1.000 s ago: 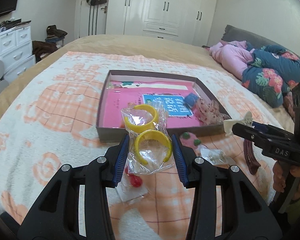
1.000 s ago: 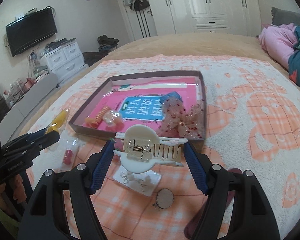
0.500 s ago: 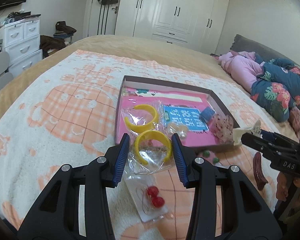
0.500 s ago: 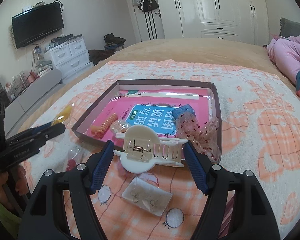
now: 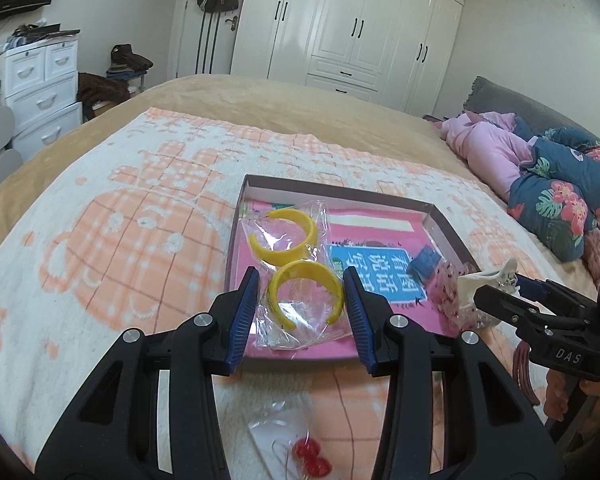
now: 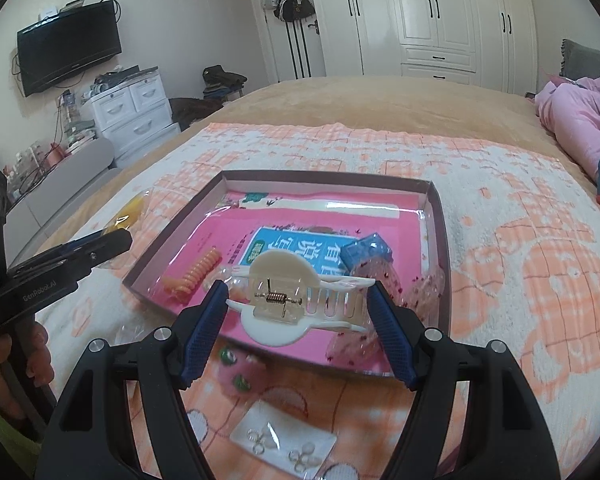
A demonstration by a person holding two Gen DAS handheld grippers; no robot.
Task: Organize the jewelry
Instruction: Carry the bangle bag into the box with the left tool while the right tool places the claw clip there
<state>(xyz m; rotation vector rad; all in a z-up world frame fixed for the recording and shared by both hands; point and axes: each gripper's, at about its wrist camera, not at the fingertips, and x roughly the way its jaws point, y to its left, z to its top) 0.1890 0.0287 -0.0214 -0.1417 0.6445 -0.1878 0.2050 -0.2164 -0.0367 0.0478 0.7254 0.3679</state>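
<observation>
Yellow bangles bag (image 5: 300, 280) clamped in left gripper (image 5: 302, 308), white claw clip (image 6: 292, 300) in right gripper (image 6: 296, 312), both now over box (image 5: 448, 232).

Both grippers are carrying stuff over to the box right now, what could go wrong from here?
1. The left gripper pinches the bag of yellow bangles only at its lower half; the upper bangle hangs free and could snag the box wall or slip out.
2. The right gripper holds the hair clip by its ends; it could twist loose.
3. Both grippers head for the same box and might collide.
</observation>
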